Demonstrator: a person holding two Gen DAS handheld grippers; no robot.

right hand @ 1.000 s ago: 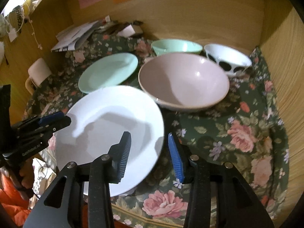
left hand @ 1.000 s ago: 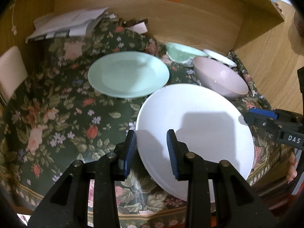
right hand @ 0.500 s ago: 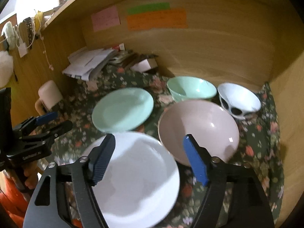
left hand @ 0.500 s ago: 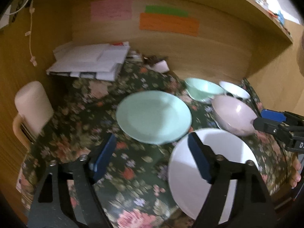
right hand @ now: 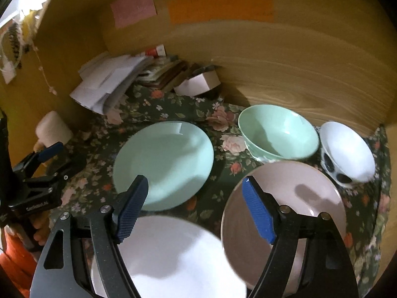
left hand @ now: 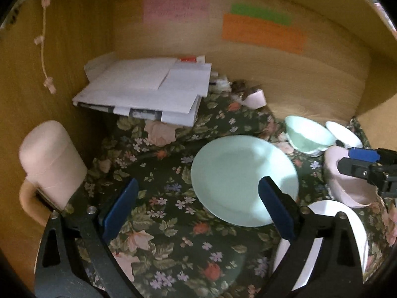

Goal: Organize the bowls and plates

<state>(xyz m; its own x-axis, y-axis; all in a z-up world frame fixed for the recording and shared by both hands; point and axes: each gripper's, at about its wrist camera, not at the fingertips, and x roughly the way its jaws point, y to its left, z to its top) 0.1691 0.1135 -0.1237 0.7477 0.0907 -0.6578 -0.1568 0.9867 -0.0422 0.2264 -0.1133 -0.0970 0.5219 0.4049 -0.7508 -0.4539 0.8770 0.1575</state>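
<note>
On the floral cloth (left hand: 158, 223) a mint plate (left hand: 244, 178) (right hand: 163, 164) lies mid-table. A white plate (left hand: 322, 207) (right hand: 173, 253) lies flat at the front, free of both grippers. A large pink bowl (right hand: 297, 198) (left hand: 347, 193) sits to the right. Behind it are a mint bowl (right hand: 278, 134) (left hand: 307, 134) and a small white bowl with black spots (right hand: 347, 154) (left hand: 345, 134). My left gripper (left hand: 197, 186) (right hand: 49, 159) hovers with its jaws opening wide and nothing between them. My right gripper (right hand: 194, 182) (left hand: 359, 161) is open and empty above the white plate and the pink bowl.
Wooden walls enclose the back and both sides, with coloured notes (left hand: 263, 32) stuck on the back wall. A stack of papers (left hand: 148, 92) and a small box (right hand: 198, 82) fill the far left corner. A pale pink mug (left hand: 52, 159) stands at the left edge.
Both grippers were closed on the white plate's rim; they have let go, opened wide and drawn back and up. The plate now rests at the front of the cloth.
</note>
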